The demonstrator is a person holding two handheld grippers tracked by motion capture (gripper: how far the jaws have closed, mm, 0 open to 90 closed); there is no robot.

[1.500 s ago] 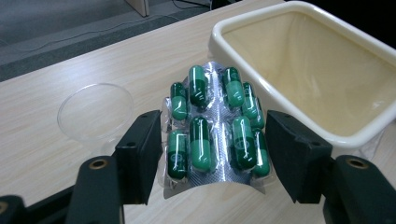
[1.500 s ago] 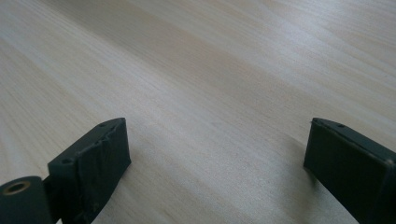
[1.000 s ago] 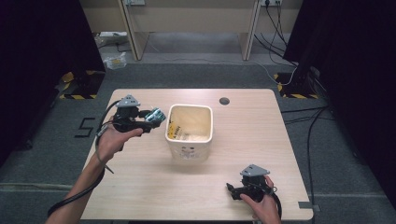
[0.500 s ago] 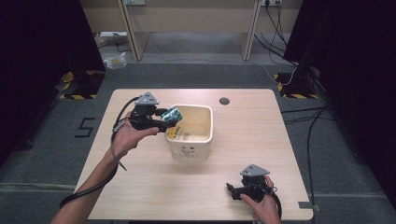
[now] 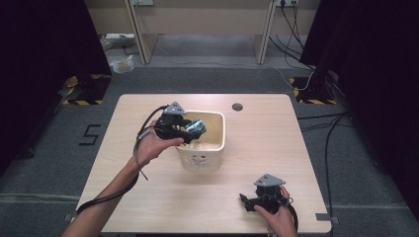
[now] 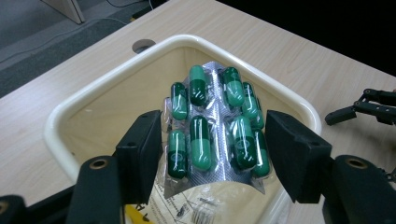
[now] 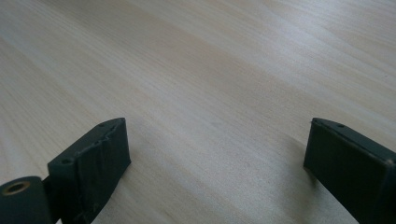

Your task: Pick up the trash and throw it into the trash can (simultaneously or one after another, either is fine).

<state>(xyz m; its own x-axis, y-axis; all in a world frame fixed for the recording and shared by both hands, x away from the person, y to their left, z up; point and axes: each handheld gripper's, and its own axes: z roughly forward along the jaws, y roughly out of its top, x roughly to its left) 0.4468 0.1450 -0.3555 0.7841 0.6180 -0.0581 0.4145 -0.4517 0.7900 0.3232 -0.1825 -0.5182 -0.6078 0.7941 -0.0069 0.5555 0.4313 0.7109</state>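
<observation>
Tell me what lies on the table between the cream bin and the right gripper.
Nothing: in the high view, the stretch of table between the cream bin and the right gripper is bare wood.

The right gripper looks down along its two black jaws at a pale wooden table. One jaw rises at the lower left of the frame, the other at the lower right, well apart, with bare wood between them. The left one's inner face looks rough and worn. The grain runs slantwise across the frame.
</observation>
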